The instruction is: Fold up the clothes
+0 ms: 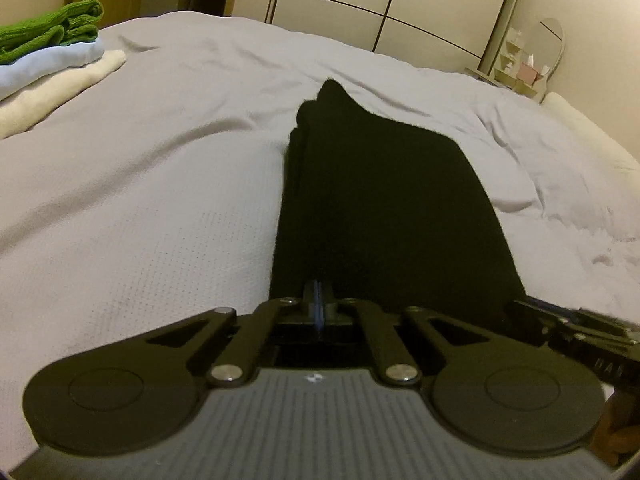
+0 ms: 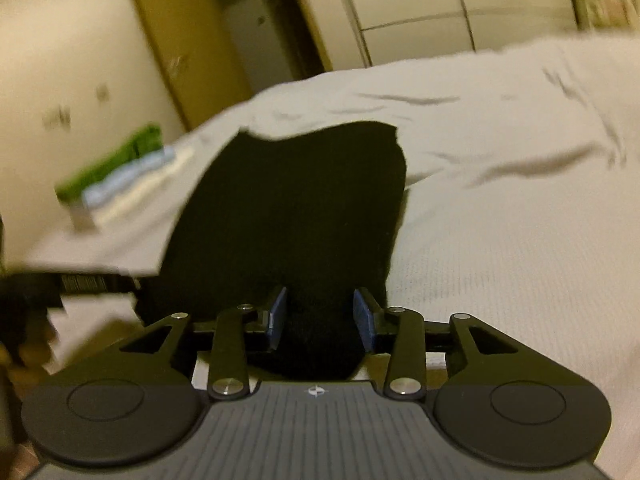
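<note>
A black garment (image 1: 380, 200) lies folded into a long strip on the grey bedsheet (image 1: 160, 168). My left gripper (image 1: 318, 292) is shut on the near edge of the black garment. In the right wrist view, my right gripper (image 2: 320, 316) is open, its blue pads (image 2: 277, 312) standing on either side of the black garment's (image 2: 296, 208) near end. The right gripper also shows at the right edge of the left wrist view (image 1: 568, 320). The right wrist view is blurred.
A stack of folded clothes, green (image 1: 52, 26) on light blue (image 1: 48, 64) on cream (image 1: 56, 96), lies at the far left of the bed. White cabinets (image 1: 380, 4) stand behind the bed. A small shelf with a mirror (image 1: 532, 60) stands at the far right.
</note>
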### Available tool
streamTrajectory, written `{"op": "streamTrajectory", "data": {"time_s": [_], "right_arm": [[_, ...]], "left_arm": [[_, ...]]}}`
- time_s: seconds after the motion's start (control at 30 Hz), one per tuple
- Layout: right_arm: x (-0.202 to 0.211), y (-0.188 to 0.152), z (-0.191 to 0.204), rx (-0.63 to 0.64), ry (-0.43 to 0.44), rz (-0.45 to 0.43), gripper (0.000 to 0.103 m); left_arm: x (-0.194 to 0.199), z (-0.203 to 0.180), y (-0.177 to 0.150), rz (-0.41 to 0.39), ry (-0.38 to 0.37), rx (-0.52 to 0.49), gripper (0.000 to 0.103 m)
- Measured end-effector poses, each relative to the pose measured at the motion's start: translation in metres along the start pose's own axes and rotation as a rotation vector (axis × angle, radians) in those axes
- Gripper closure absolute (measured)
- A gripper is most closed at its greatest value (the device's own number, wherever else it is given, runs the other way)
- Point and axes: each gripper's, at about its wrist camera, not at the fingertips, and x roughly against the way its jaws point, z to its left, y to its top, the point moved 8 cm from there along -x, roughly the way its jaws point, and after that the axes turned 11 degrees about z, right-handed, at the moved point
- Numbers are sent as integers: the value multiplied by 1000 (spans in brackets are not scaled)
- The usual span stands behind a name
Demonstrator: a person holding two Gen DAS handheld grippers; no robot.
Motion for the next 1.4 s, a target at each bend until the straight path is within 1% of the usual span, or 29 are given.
{"op": "streamTrajectory", "data": {"time_s": [0.07, 0.13, 0.17, 0.23, 0.27, 0.3, 0.33, 0.37, 0.4, 0.43, 0.47, 0.53, 0.6, 0.63, 0.73, 0.83, 0.9, 1.03, 1.17, 1.4], "right_arm": [[-2, -2, 5, 52, -38, 5, 61], [-1, -1, 8, 85, -54, 13, 60], [2, 1, 5, 72, -41, 16, 58], [11, 6, -7, -17, 15, 25, 56], [17, 7, -13, -68, 30, 34, 50], [23, 8, -16, -93, 28, 39, 48], [30, 10, -19, -118, 25, 44, 41], [36, 11, -21, -138, 21, 52, 29], [41, 10, -22, -132, 7, 73, 21], [40, 8, -21, -124, 1, 113, 9], [41, 5, -19, -117, -6, 151, 8], [41, -3, -17, -117, -19, 194, 6], [42, -12, -15, -117, -32, 235, 5], [46, -16, -15, -117, -37, 241, 5], [62, -22, -9, -106, -29, 235, 4], [78, -21, -6, -88, -49, 209, 3], [87, -21, -6, -83, -60, 195, 3], [100, -22, -6, -76, -83, 182, 3], [106, -25, -3, -55, -111, 188, 3], [114, -30, 10, -1, -144, 200, 3]], "left_arm": [[-2, -3, 1, 1, 19, -13, 100], [9, -6, 1, 9, 37, -1, 100], [16, -7, 1, 13, 45, 7, 100], [30, -13, 5, 13, 62, 23, 100], [38, -16, 6, 16, 74, 30, 98], [45, -19, 6, 21, 86, 36, 92], [52, -22, 4, 31, 108, 40, 85], [58, -26, 1, 44, 136, 43, 69], [64, -30, -2, 56, 163, 46, 65], [68, -34, -6, 71, 183, 47, 65], [72, -38, -10, 86, 198, 47, 65], [78, -47, -19, 117, 230, 47, 62], [83, -54, -28, 140, 240, 51, 58], [86, -57, -32, 146, 244, 52, 57], [97, -67, -43, 156, 258, 48, 49], [110, -78, -51, 148, 262, 36, 45], [119, -84, -54, 138, 263, 27, 41], [133, -95, -59, 119, 270, 8, 39], [145, -102, -66, 107, 281, -1, 37], [170, -98, -85, 88, 316, 35, 35]]}}
